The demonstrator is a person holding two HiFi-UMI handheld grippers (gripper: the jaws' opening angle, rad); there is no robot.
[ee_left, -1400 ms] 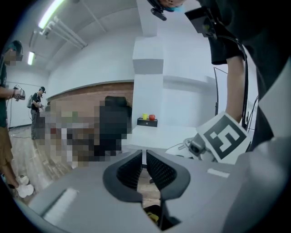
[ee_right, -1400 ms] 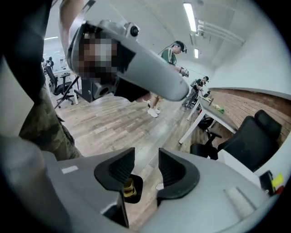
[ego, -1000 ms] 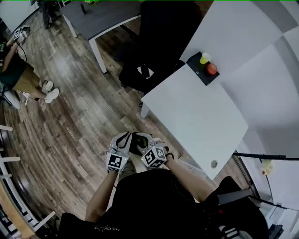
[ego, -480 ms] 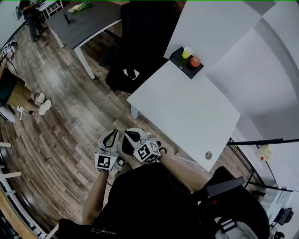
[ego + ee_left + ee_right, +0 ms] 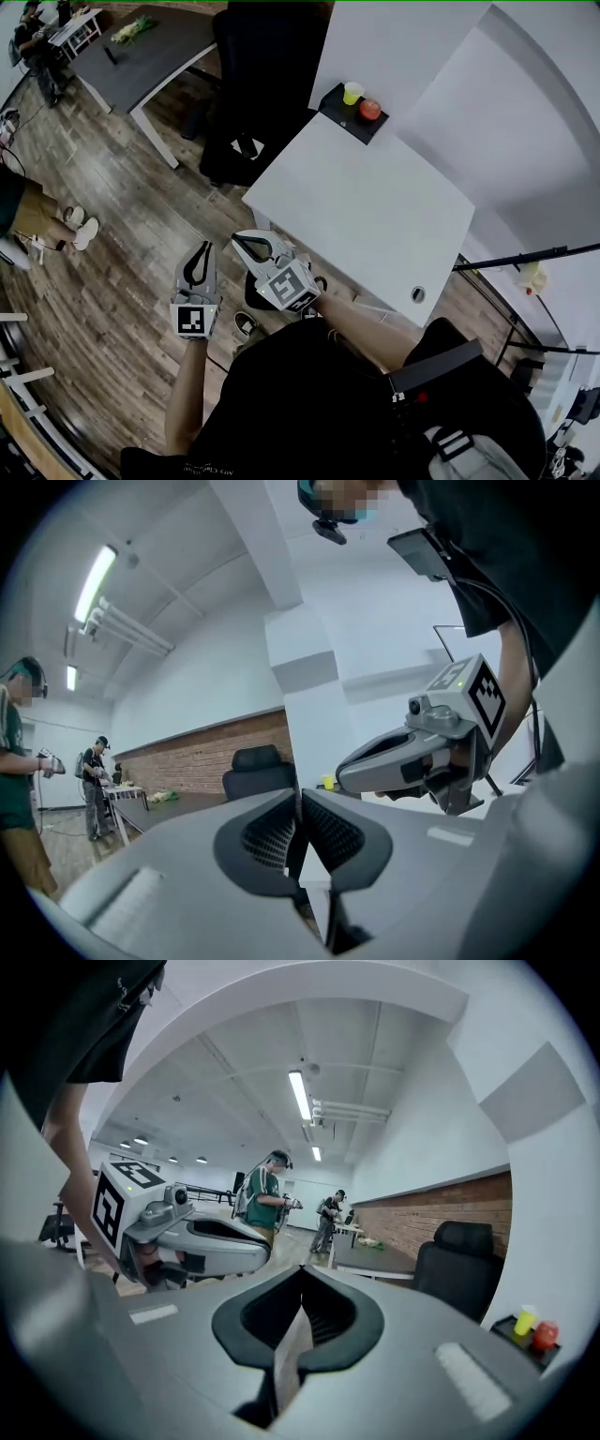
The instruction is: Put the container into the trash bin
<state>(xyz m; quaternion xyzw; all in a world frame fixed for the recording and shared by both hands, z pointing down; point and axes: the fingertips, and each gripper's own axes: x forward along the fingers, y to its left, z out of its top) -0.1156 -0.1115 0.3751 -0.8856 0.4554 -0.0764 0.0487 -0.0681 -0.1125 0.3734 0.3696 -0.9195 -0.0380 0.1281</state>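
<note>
Wood-plank floor across the left and lower head view. Nearest, at the bottom: wearer's black top, covering most of both arms. Just above it, lower middle: left hand-held gripper and right hand-held gripper, side by side but apart, over the floor. Both clenched on nothing; in their own views, jaws together at the tips, with only a thin pale slit lower down. Beyond, centre right: white table, its near corner close to the right hand-held gripper. At the far corner, upper middle: black tray with the yellow container, upright, and a red round thing just beside it; too small to tell more. Left of that: black chair, top cut off. Upper left: dark table. Left edge: another person, mostly cropped.
</note>
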